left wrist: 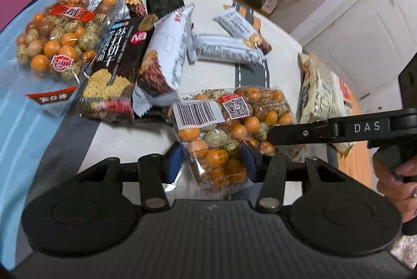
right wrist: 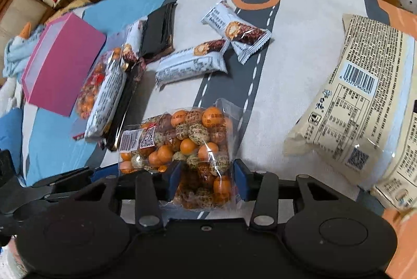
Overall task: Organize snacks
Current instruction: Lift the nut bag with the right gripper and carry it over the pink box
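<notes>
A clear bag of orange and speckled coated nuts lies on the play-mat table. My left gripper has its blue pads against the bag's near end. In the right wrist view the same bag sits between the blue pads of my right gripper, which pinch its near end. From the right, the right gripper's black finger reaches onto the bag. At the lower left of the right wrist view, the left gripper shows as black fingers beside the bag.
A second nut bag, a black cracker pack and a white bar are piled at the left. Two more white bars lie behind. A beige bag lies right, a pink box far left. A hand grips the right handle.
</notes>
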Motion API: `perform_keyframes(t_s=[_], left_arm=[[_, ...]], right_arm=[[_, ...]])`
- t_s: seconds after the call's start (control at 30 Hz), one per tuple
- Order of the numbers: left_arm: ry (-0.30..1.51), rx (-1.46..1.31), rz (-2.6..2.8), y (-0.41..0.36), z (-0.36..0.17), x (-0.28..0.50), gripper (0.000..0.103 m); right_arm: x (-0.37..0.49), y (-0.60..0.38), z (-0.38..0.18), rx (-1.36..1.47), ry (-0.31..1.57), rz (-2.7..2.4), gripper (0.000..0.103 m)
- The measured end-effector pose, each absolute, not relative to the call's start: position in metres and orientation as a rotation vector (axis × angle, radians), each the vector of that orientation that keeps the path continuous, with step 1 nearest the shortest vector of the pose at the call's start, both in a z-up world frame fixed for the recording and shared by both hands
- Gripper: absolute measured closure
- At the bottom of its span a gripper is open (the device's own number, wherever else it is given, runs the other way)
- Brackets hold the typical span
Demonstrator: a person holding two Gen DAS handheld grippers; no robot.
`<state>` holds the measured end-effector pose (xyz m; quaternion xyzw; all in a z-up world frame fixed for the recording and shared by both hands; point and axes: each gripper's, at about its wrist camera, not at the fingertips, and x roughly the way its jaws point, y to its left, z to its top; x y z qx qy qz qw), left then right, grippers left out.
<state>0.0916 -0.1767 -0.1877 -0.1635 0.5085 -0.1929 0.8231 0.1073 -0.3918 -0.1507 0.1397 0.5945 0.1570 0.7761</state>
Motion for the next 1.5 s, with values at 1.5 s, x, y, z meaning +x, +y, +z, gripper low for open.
perform_keyframes(t_s=[1.5], left_arm=[[1.069, -0.226, -0.275, 0.022, -0.037, -0.011, 0.055]], right_arm=[[0.036, -0.186, -0.018, 0.144, 1.232, 0.535, 0.054]])
